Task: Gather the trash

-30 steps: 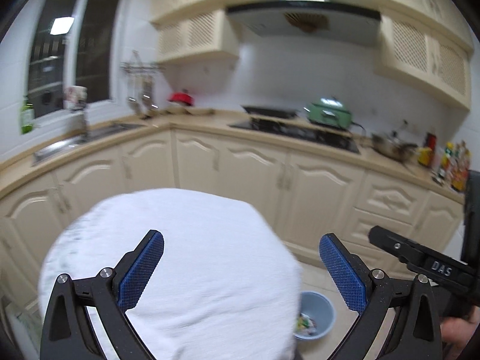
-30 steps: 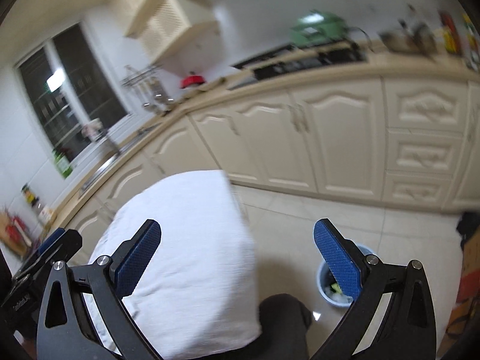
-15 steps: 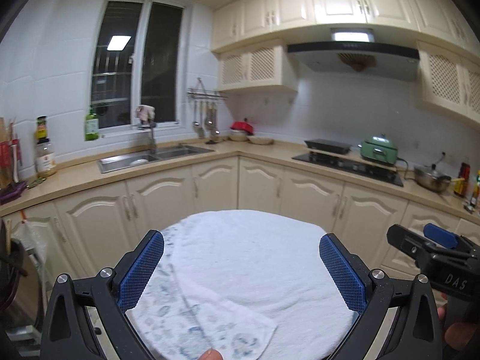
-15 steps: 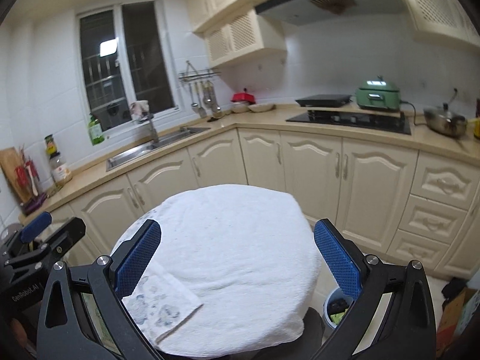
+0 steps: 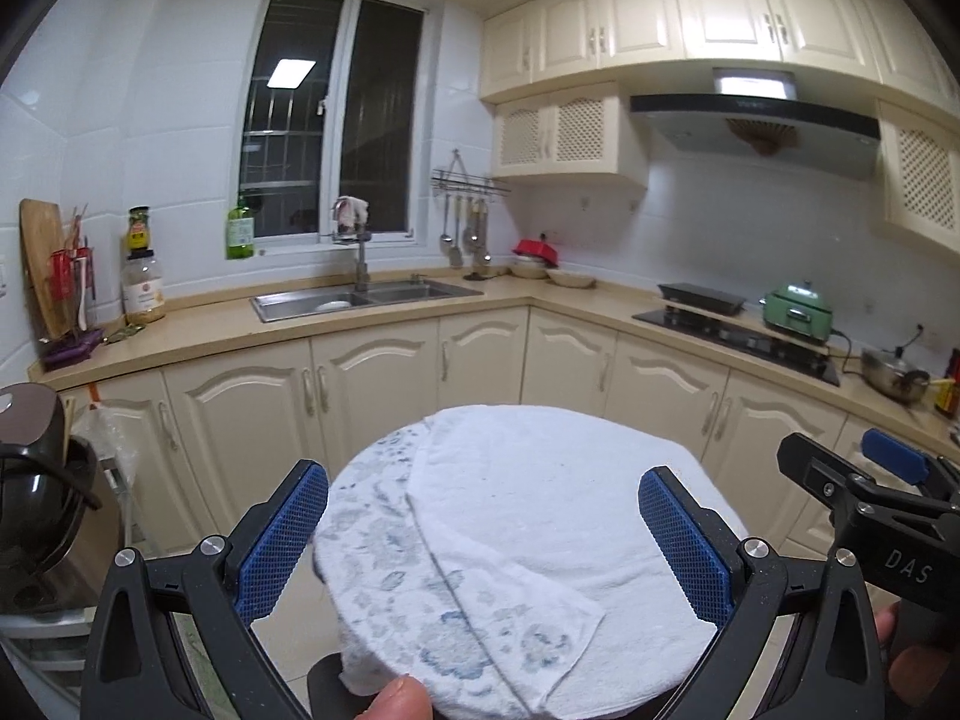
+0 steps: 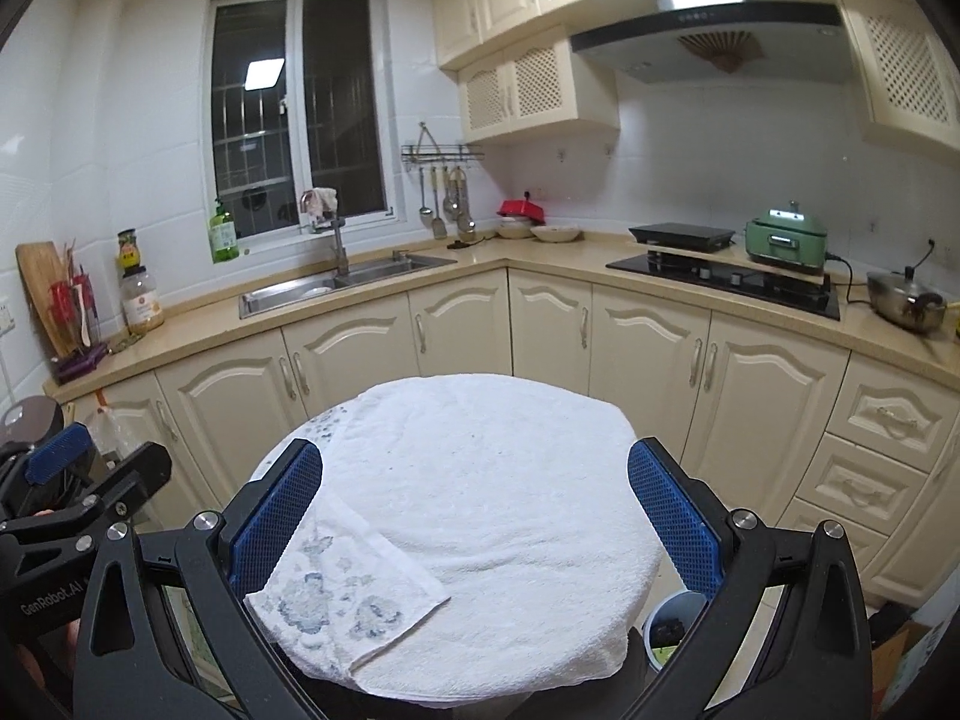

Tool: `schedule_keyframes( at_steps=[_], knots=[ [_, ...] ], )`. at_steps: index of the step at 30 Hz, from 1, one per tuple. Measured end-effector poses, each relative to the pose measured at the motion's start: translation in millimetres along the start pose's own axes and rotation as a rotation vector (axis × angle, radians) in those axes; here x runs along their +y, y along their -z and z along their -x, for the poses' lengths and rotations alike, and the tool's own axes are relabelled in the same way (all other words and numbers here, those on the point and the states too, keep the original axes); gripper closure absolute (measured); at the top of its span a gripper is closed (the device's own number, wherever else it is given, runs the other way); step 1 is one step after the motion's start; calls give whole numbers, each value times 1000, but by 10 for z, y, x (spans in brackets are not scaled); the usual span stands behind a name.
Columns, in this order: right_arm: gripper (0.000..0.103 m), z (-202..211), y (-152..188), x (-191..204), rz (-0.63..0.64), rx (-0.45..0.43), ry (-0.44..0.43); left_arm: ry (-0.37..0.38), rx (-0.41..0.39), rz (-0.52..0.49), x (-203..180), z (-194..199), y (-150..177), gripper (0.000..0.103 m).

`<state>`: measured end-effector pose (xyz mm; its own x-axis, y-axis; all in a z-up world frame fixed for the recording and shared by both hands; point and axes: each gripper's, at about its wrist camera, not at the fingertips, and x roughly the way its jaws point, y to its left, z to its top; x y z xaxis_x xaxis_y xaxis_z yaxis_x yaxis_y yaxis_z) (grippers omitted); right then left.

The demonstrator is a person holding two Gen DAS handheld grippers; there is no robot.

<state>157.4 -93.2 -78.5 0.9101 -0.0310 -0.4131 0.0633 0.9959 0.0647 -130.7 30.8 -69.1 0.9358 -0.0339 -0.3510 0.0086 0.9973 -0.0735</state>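
Landmark: round tabletop (image 6: 480,510) covered with a white towel (image 6: 492,480).

Left tongs (image 5: 483,546): spread wide, blue pads on either side of the tabletop's near half, nothing between them. They hover above the towel; contact cannot be told.

Right tongs (image 6: 474,531): likewise spread wide, holding nothing, framing the tabletop from a spot just right of the left tongs.

Towel: drapes over the tabletop's whole rim. A corner with a blue floral print (image 5: 456,618) is folded back onto the near-left part of the top. A fingertip (image 5: 396,699) shows at the near rim in the left view.

Trash: no loose item visible on the towel. A blue bin (image 6: 672,621) stands on the floor below the tabletop's near-right rim, mostly hidden by the right tongs; dark and green contents show inside.

Behind the tabletop: cream cabinets (image 6: 372,354). Sink (image 5: 360,297) beyond its far-left side, hob (image 6: 726,285) and green cooker (image 6: 786,237) beyond its far-right side.
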Motion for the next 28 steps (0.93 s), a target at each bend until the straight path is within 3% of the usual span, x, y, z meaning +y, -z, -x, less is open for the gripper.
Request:
schedule_keyframes(
  at_steps=[5,28],
  knots=[
    [0,40,66,41,14,0,4,-12,-8,5,-66,1,-90,1],
    [0,156,166,-28,9,-10,35,38,-19,-22,-140,-35,44,1]
  ],
)
